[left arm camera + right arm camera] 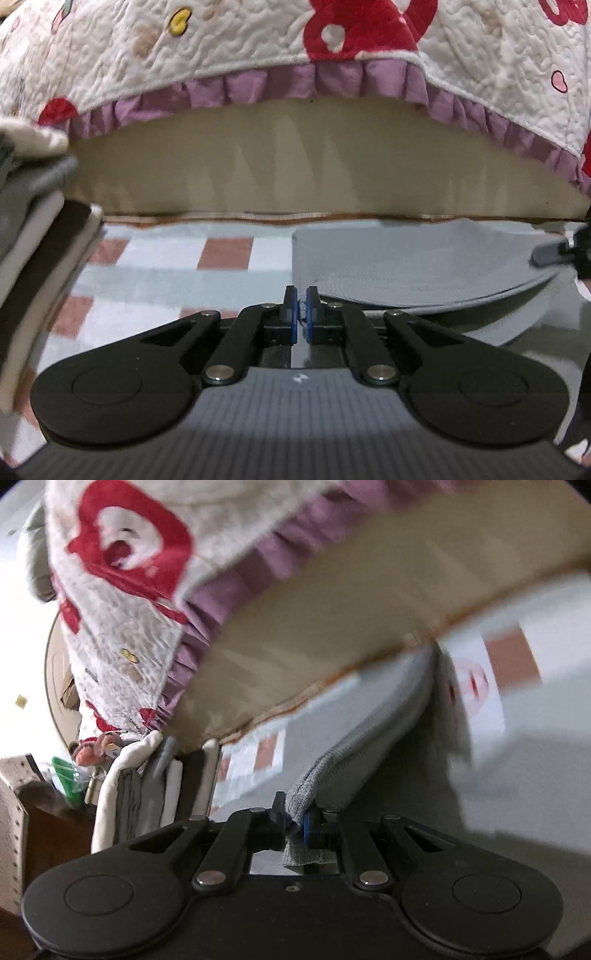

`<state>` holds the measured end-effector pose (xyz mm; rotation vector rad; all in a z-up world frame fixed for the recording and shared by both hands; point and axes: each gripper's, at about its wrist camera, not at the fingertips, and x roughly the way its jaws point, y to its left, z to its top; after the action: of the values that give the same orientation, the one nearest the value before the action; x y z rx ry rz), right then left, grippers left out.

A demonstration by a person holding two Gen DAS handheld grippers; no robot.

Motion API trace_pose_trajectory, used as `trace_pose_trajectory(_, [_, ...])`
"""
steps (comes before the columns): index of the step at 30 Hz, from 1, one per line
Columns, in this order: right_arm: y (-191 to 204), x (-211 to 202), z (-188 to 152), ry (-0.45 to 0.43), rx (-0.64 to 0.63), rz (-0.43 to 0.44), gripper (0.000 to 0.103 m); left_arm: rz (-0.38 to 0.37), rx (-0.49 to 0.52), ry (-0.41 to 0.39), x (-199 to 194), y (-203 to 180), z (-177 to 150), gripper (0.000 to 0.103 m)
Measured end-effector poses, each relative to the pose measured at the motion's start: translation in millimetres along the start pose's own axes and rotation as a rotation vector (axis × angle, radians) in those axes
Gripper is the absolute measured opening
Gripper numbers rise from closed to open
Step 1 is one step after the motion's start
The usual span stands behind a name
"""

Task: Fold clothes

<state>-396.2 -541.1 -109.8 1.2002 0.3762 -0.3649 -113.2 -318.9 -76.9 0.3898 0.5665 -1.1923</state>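
Left wrist view: your left gripper (302,308) is clamped on the near edge of the grey knit garment (406,258), which lies on the checked bed sheet (166,266). Right wrist view: your right gripper (293,818) pinches a corner of the same garment. Folded clothes (147,786) are stacked aside; this fold looks barely begun.
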Motion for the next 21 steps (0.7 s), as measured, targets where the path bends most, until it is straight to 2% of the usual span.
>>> trace_pose_trajectory(2, [-14,2,-14,0.028,0.029,-0.011,0.011,-0.03,-0.04,0.02,2,7,-7,0.003])
trace_pose_trajectory(5, [-32,9,-25,0.072,0.055,-0.075,0.011,-0.039,-0.045,0.047,5,5,-22,0.003])
trace_pose_trajectory(7, [-38,9,-27,0.092,0.084,-0.075,0.011,-0.02,-0.028,0.028,-3,3,-26,0.003])
trace_pose_trajectory(9, [-36,2,-28,0.11,0.139,0.011,0.011,0.017,-0.042,-0.01,-25,8,-20,0.003])
trace_pose_trajectory(10, [-37,-4,-31,0.122,0.219,0.095,0.011,0.034,-0.051,-0.029,-36,11,-17,0.003])
trace_pose_trajectory(12, [-37,-16,-36,0.146,0.351,0.244,0.011,-0.003,-0.126,-0.096,-67,21,-8,0.003])
trace_pose_trajectory(13, [-30,-22,-39,0.156,0.333,0.256,0.011,-0.034,-0.172,-0.096,-80,27,-7,0.003])
trace_pose_trajectory(16, [-12,-27,-59,0.208,0.162,0.146,0.011,-0.07,-0.228,0.009,-88,30,-25,0.003])
trace_pose_trajectory(19, [-20,-6,-86,0.315,0.043,-0.026,0.011,-0.029,-0.207,0.143,-68,22,-70,0.003])
trace_pose_trajectory(20, [-27,-1,-93,0.34,0.038,-0.061,0.011,-0.014,-0.195,0.158,-66,18,-82,0.003])
trace_pose_trajectory(21, [-35,1,-97,0.35,0.058,-0.069,0.011,0.014,-0.177,0.136,-72,13,-90,0.002])
